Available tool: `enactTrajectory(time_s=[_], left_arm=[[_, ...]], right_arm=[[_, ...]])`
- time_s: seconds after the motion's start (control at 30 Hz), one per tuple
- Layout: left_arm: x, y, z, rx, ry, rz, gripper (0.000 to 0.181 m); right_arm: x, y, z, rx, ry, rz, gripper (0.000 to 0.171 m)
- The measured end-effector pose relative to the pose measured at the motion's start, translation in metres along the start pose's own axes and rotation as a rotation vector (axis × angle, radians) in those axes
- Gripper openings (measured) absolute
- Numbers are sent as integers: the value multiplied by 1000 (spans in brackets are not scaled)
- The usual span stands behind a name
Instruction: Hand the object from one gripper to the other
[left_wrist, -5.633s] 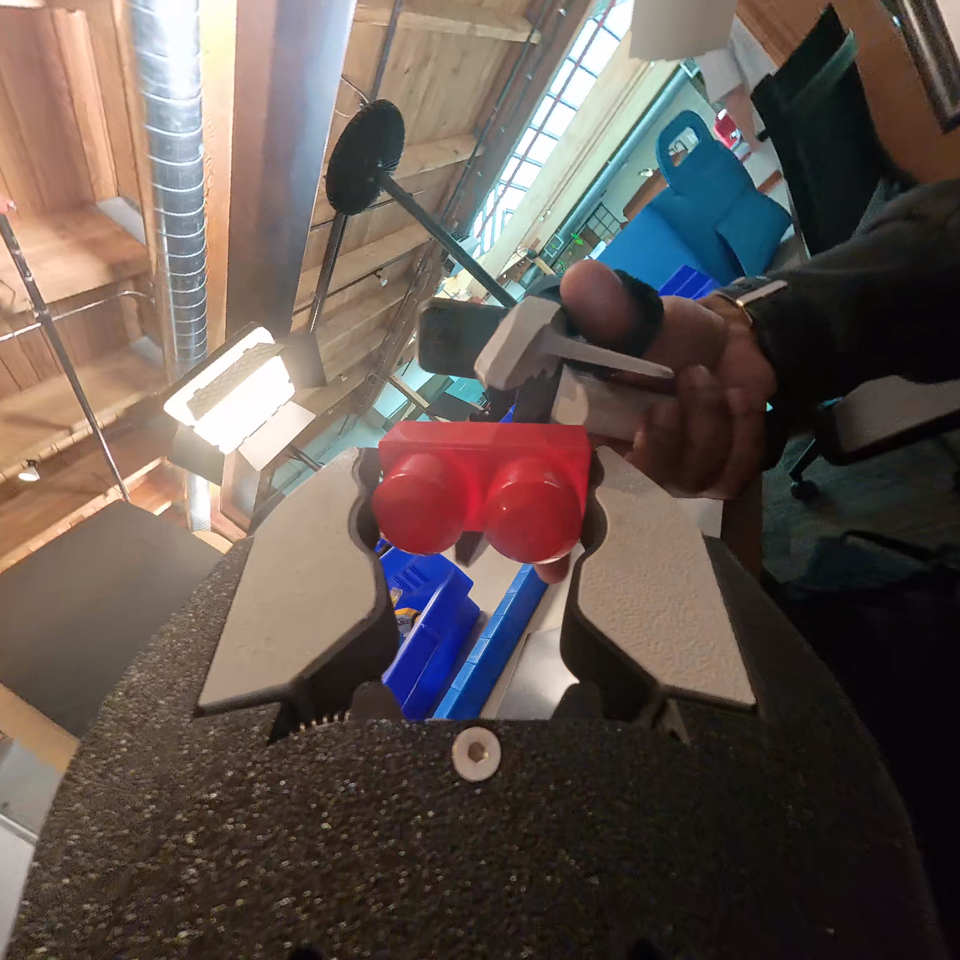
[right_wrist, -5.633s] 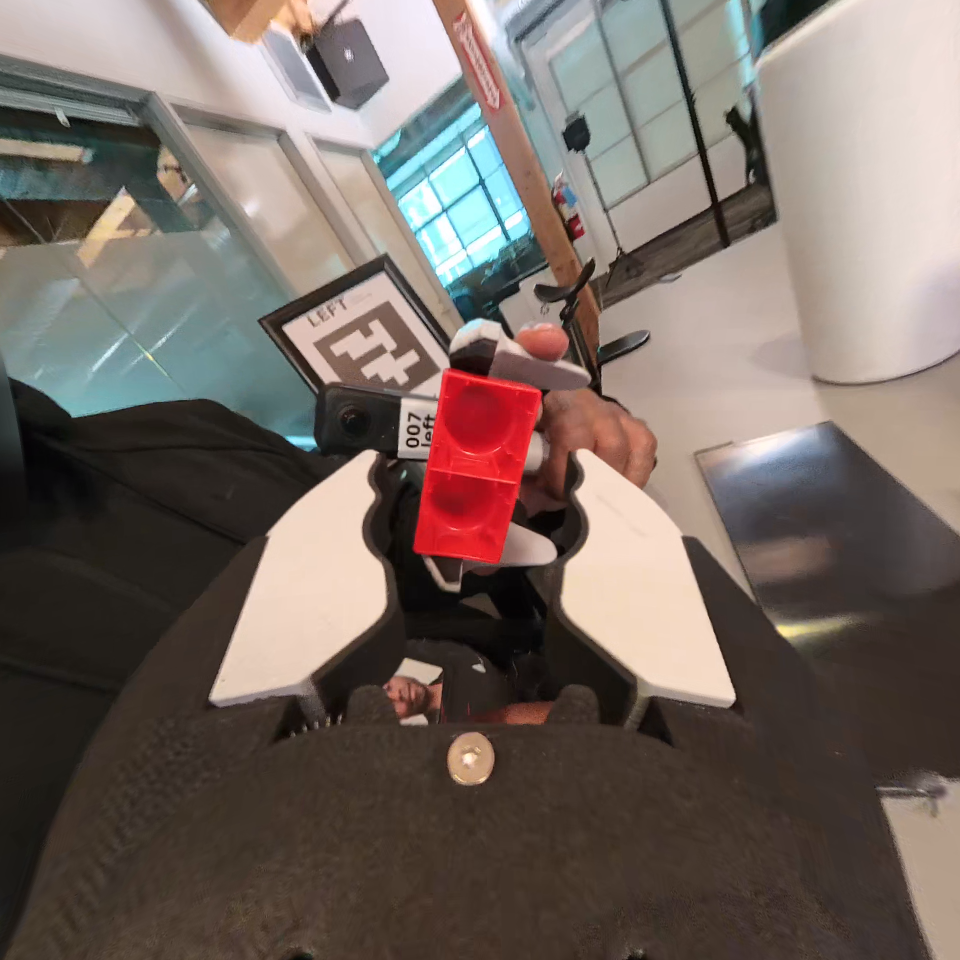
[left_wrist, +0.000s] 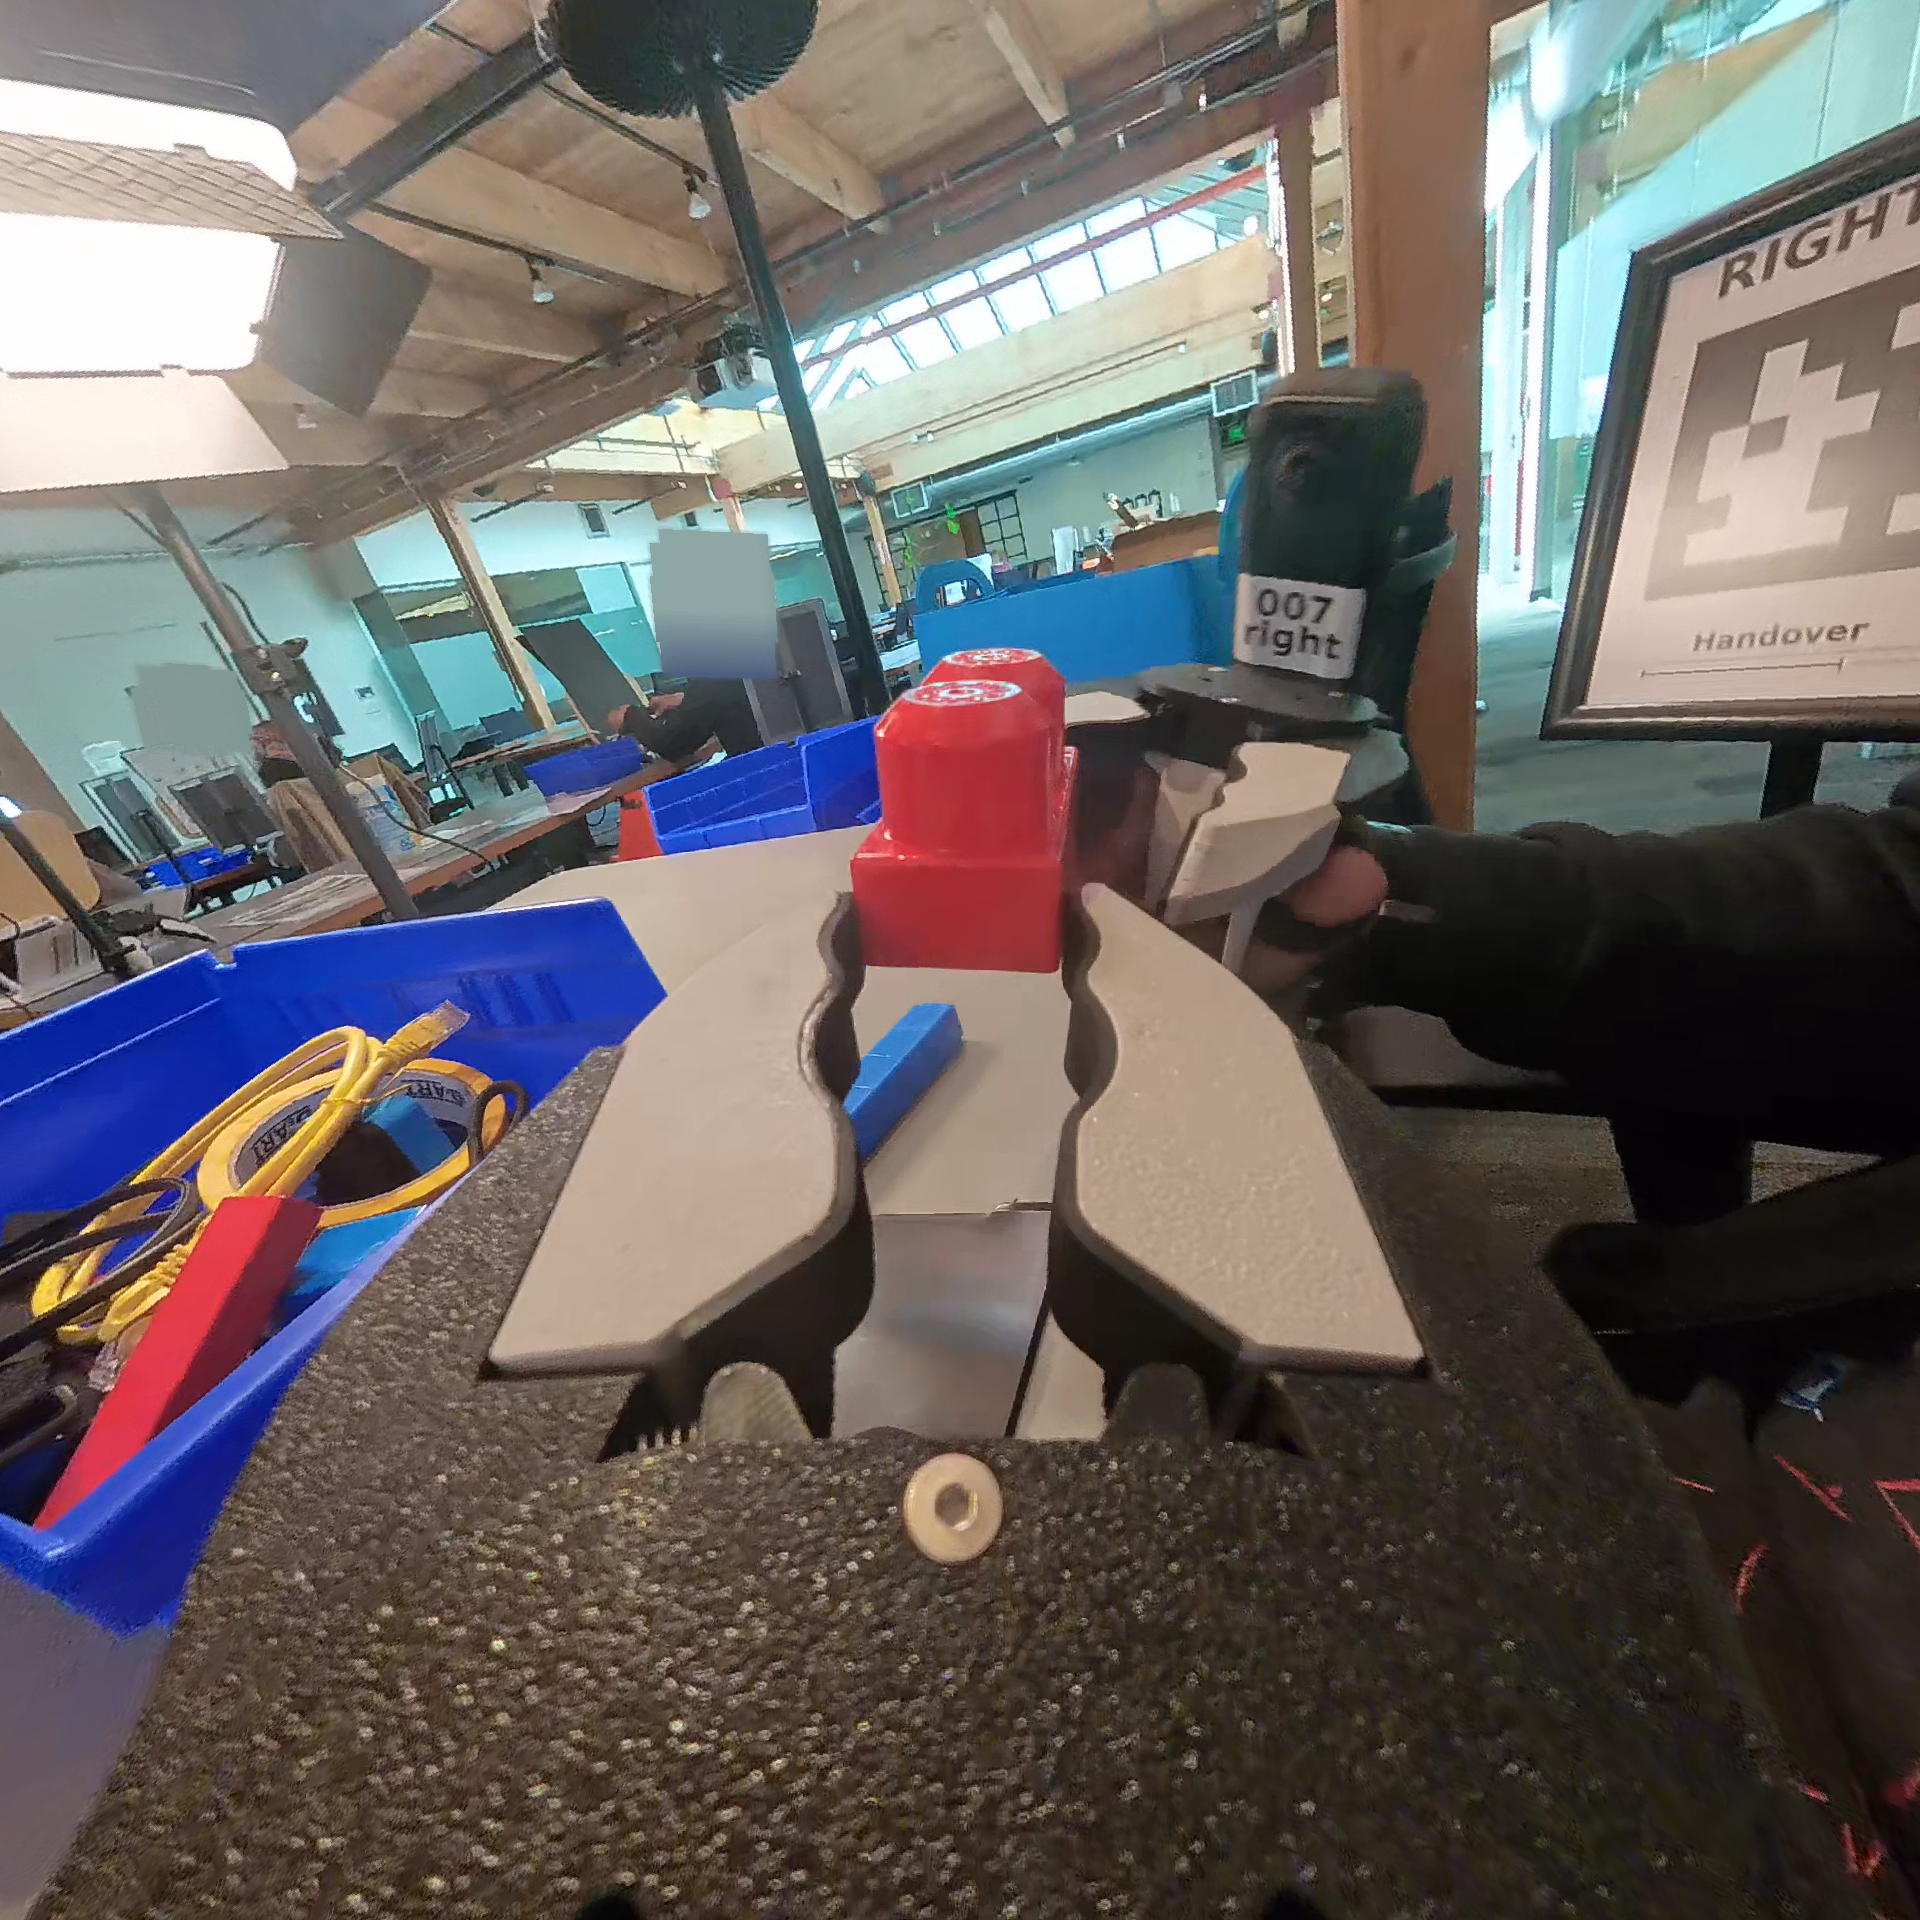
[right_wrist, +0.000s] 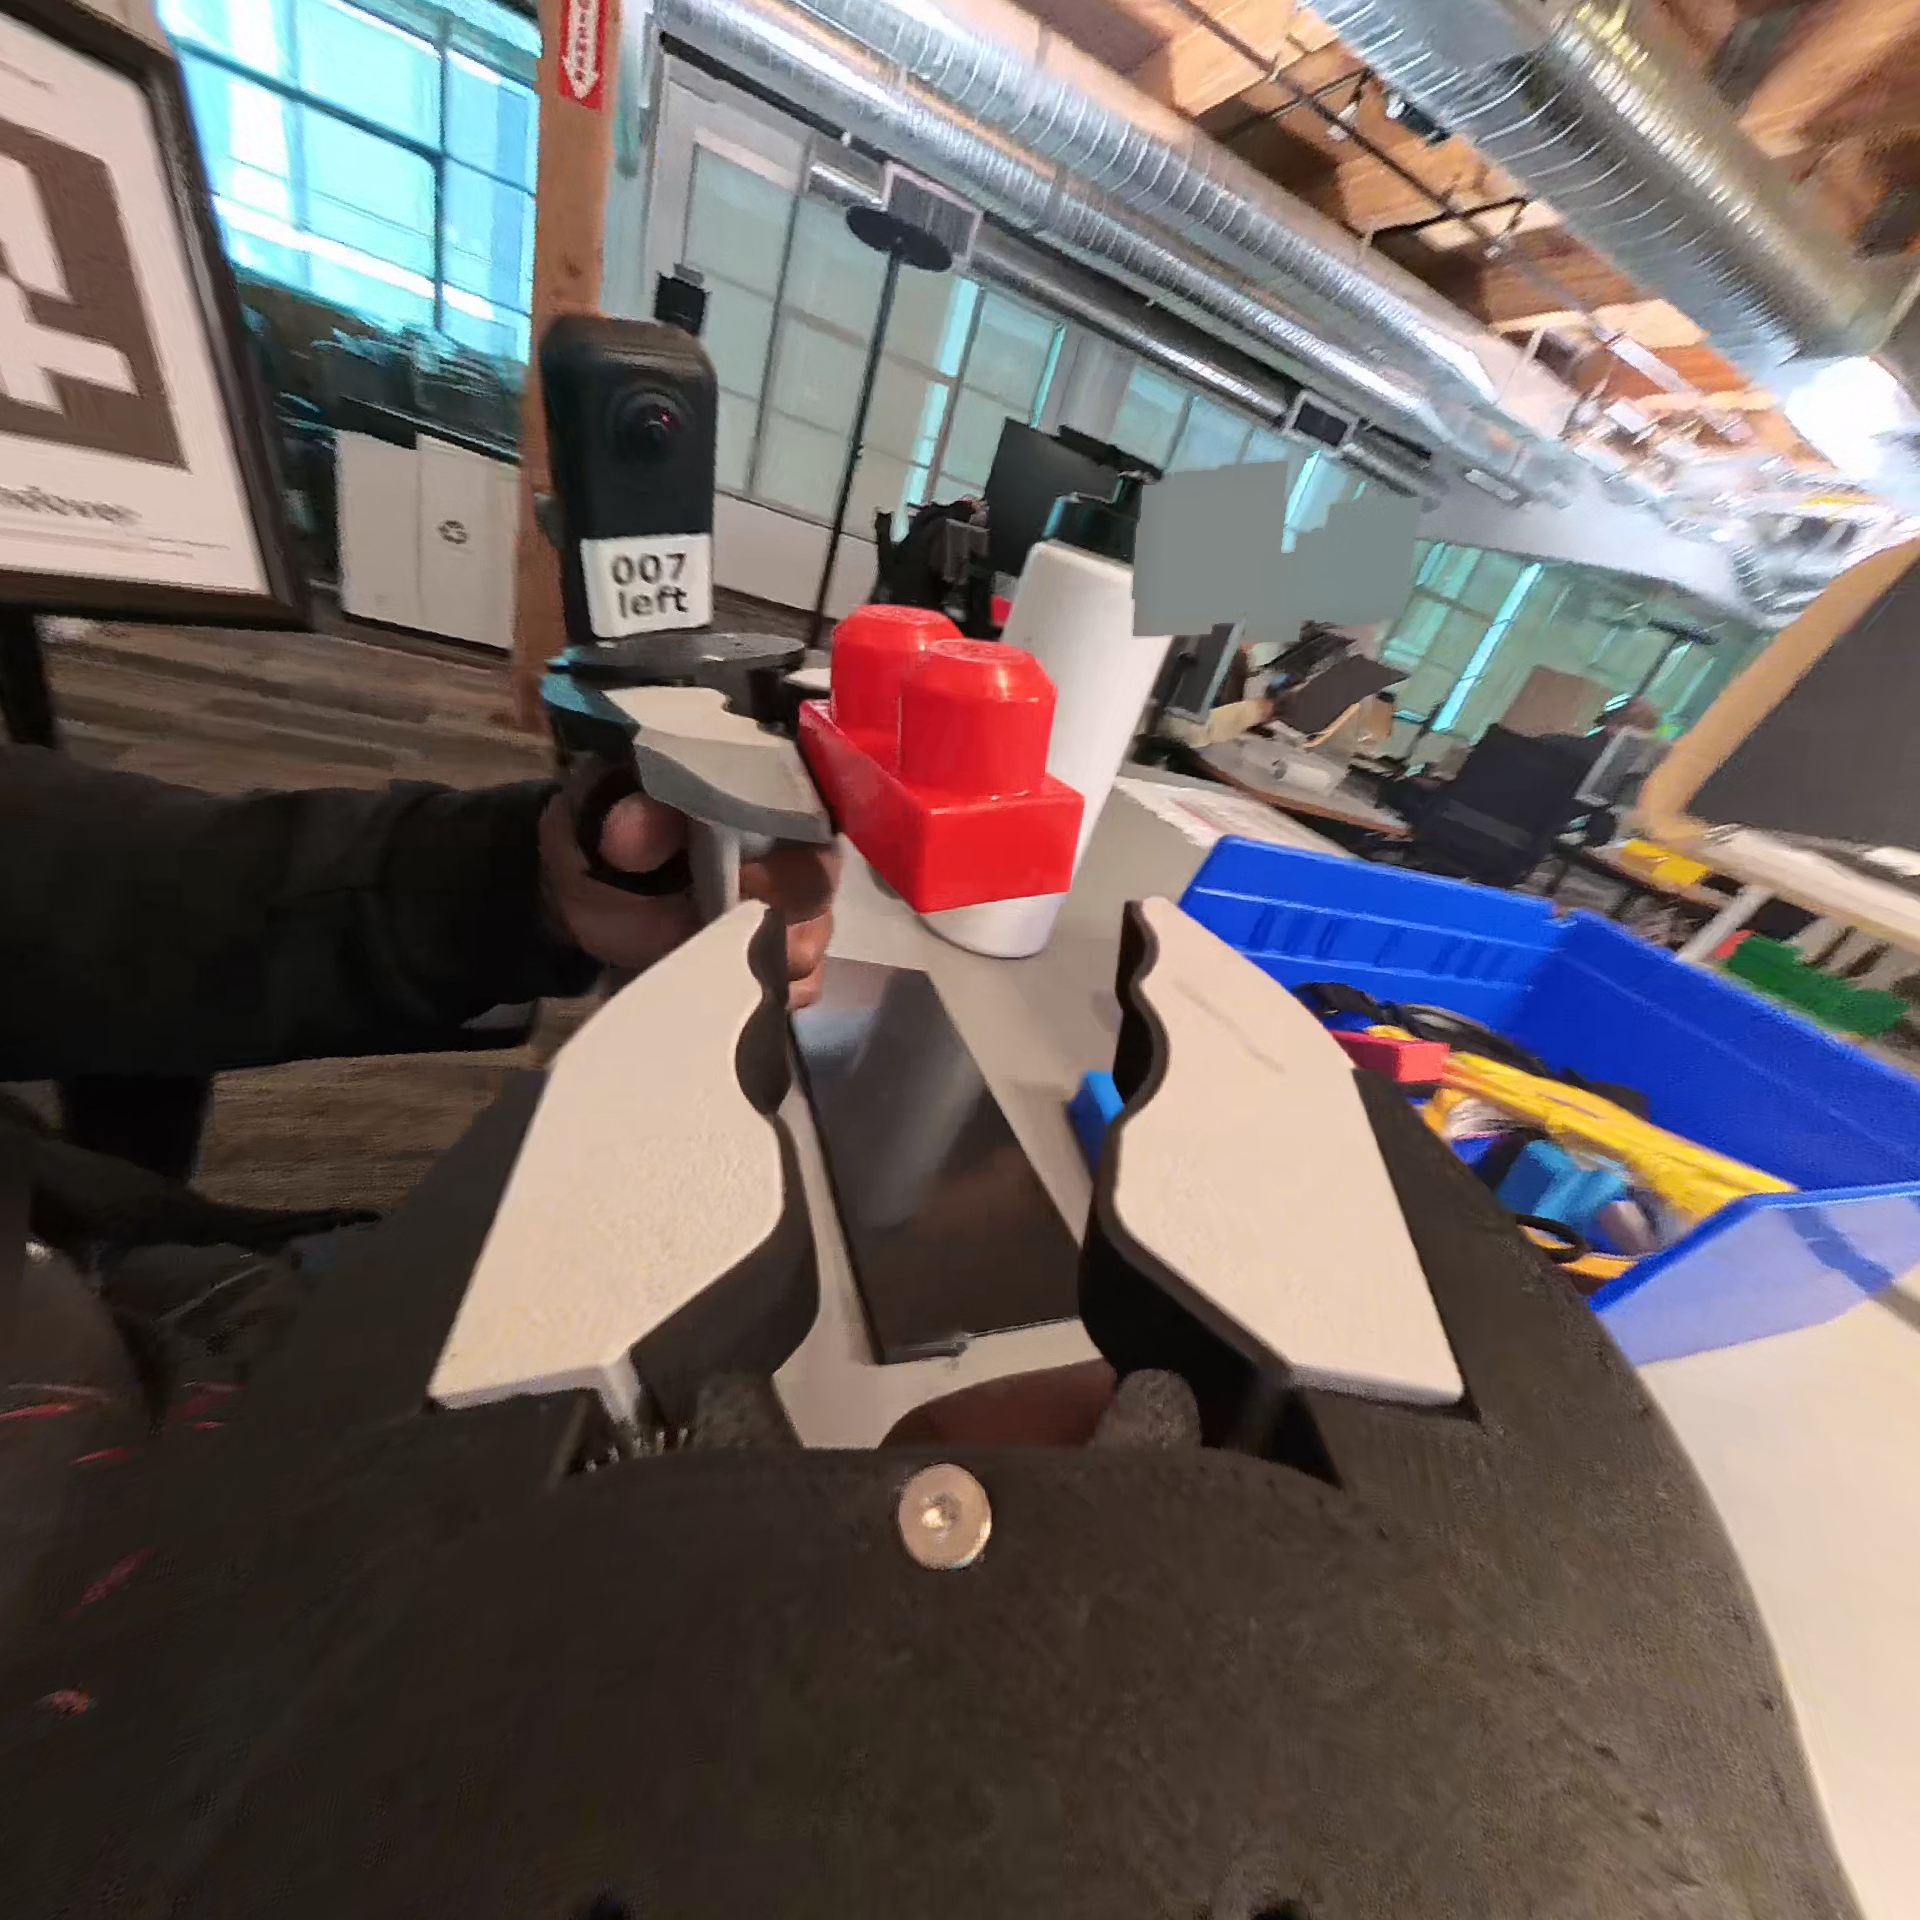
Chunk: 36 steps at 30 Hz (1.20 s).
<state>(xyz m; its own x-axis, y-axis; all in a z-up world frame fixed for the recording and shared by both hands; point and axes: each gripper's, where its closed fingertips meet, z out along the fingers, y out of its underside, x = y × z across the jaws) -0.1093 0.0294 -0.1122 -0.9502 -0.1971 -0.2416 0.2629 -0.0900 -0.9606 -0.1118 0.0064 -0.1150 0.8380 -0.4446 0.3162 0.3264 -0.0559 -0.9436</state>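
The red block (left_wrist: 961, 883), 1 piece with 2 round studs pointing up, sits clamped by its base between the 2 fingertips of the left gripper (left_wrist: 961, 935), held in the air above the grey table (left_wrist: 665, 914). In the right wrist view the same block (right_wrist: 945, 790) shows at the end of the left gripper (right_wrist: 821, 800), whose grey finger presses its near side (the far finger is hidden behind the block).

The right gripper (right_wrist: 945, 945) has its 2 fingers spread wide with nothing between them; the block is just beyond its tips and apart from them. In the left wrist view that gripper's grey fingers (left_wrist: 1247, 831) lie just to the right of the block, and whether they touch it cannot be told.

On the table are 1 flat blue bar (left_wrist: 902, 1070) and 1 dark shiny plate (right_wrist: 935, 1174). 1 large blue bin (left_wrist: 312, 997) stands at the left of the left gripper, holding 1 yellow cable (left_wrist: 301, 1101), 1 roll of yellow tape (left_wrist: 343, 1143) with print on it, and 1 red stick (left_wrist: 187, 1340). More blue bins (left_wrist: 748, 795) stand farther back. 1 white bottle (right_wrist: 1081, 686) rises behind the block.

Each gripper carries 1 black camera with a white printed label, (left_wrist: 1320, 499) and (right_wrist: 634, 457). 1 framed sign (left_wrist: 1766, 447) with a black-and-white square pattern and lettering stands at the right.
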Motion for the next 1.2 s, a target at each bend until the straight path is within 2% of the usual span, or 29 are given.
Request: enactTrajectory(time_s=[0.13,0.3,0.5,0.63,0.8,0.97,1.2], left_arm=[[-7,6,5,-45,-80,66,37],[-27,25,9,-206,-333,477,38],[-40,15,5,-205,-494,712,38],[-36,12,5,-213,-527,859,38],[-34,32,9,-348,-511,1073,38],[-23,40,16,-365,-447,1154,38],[-21,48,19,-402,-417,1215,37]], right_arm=[[5,6,3,-49,147,-242,63],[17,-6,-3,-8,304,-402,56],[12,1,0,-43,287,-477,49],[8,8,4,-84,283,-534,48],[4,20,9,-154,296,-652,48],[3,34,14,-236,299,-737,47],[6,39,14,-255,295,-725,41]])
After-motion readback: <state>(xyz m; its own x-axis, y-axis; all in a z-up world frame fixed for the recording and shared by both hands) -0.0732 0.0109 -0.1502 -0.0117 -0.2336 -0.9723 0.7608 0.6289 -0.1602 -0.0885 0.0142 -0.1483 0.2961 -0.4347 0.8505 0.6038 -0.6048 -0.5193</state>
